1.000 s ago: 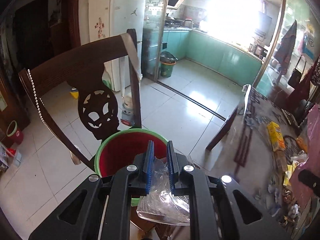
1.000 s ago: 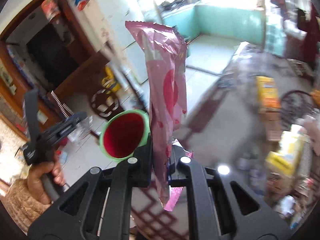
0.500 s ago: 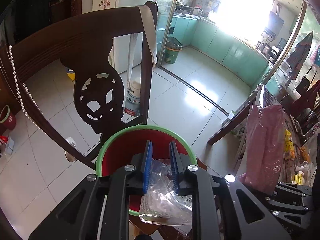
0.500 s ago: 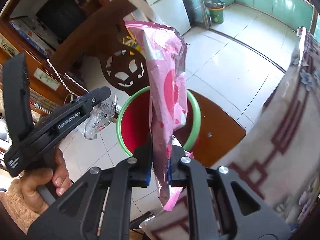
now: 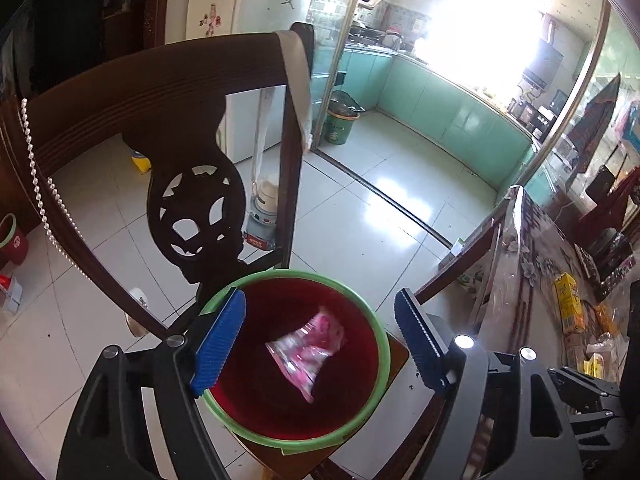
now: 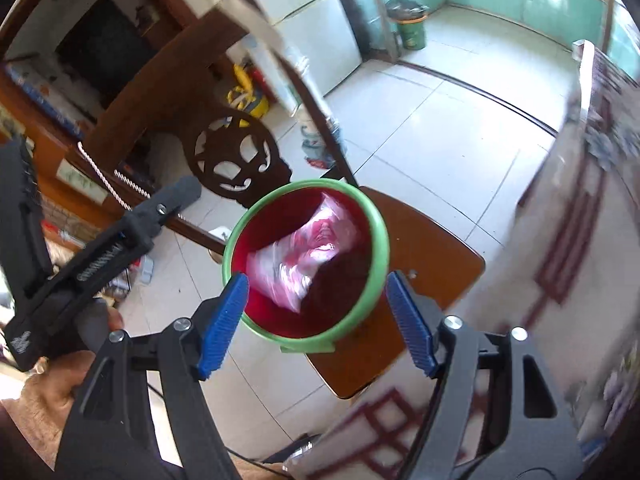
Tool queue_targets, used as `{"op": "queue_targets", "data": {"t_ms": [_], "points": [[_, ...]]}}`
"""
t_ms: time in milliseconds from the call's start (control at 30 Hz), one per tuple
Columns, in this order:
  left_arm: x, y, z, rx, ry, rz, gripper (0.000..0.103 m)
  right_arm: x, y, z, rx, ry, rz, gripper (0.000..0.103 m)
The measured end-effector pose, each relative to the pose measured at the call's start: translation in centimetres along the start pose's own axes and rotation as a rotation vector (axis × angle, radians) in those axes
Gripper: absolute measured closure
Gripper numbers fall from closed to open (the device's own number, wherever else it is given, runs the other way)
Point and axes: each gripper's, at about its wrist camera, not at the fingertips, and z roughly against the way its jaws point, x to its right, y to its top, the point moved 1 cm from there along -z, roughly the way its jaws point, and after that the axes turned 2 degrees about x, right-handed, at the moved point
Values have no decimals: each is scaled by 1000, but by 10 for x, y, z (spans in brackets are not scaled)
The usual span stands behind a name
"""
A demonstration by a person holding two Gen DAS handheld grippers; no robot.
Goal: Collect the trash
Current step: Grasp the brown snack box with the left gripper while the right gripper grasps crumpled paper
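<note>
- While the red bin (image 5: pixel 296 412) with its green rim serves as the landmark, the dark carved chair back (image 5: pixel 192 208) rises to its left and behind it in the left wrist view, with a string of white beads (image 5: pixel 38 184) hanging along the chair's outer edge
- Left of the bin in the right wrist view, a hand (image 6: pixel 60 384) grips the black handle of the left tongs (image 5: pixel 320 340)
- Left tongs are opening, blue pads standing wide on either side of the bin's mouth; nothing is between them and nothing touches the pads
- Inside the bin lie the pink wrapper (image 5: pixel 308 346) and the clear plastic bag (image 6: pixel 280 268), crumpled together against the red inner wall, below the rim
- Bin stands on the brown chair seat (image 6: pixel 424 256), near the seat's left edge
- Right tongs (image 6: pixel 318 320) are also opening, wide above the near side of the bin, pads bare and holding nothing
- Behind the bin, well apart across the pale tiled floor (image 5: pixel 360 216), a green waste bin (image 5: pixel 340 120) stands by the kitchen doorway
- Right of the bin, the table (image 5: pixel 532 264) with a flowered cover carries a yellow box (image 5: pixel 568 304) and other packets, blurred in the right wrist view
</note>
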Motion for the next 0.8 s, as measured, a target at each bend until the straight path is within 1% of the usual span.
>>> {"op": "queue_targets", "data": {"t_ms": [67, 167, 267, 333, 467, 567, 633, 667, 733, 767, 800], "points": [[14, -4, 3, -2, -38, -45, 29, 9, -10, 20, 27, -24, -15, 33], [42, -13, 9, -5, -97, -123, 29, 30, -30, 57, 68, -88, -42, 33], [75, -22, 13, -15, -167, -189, 29, 59, -58, 90, 102, -191, -88, 33], [99, -29, 16, -27, -213, -230, 29, 87, -81, 119, 119, -276, -140, 33], [148, -46, 24, -45, -293, -300, 29, 134, -121, 177, 159, -399, -235, 33], [183, -63, 35, -46, -347, -344, 29, 179, -153, 229, 191, -497, -300, 33], [209, -78, 45, -41, -382, -370, 29, 207, -171, 252, 198, -545, -328, 33], [219, -86, 49, -42, -392, -380, 29, 221, -181, 260, 199, -559, -342, 33], [244, -105, 56, -71, -418, -397, 29, 256, -200, 278, 197, -575, -403, 33], [255, -115, 60, -88, -446, -405, 29, 276, -209, 285, 199, -568, -439, 33], [268, -126, 63, -101, -473, -421, 29, 283, -212, 285, 200, -562, -453, 33]]}}
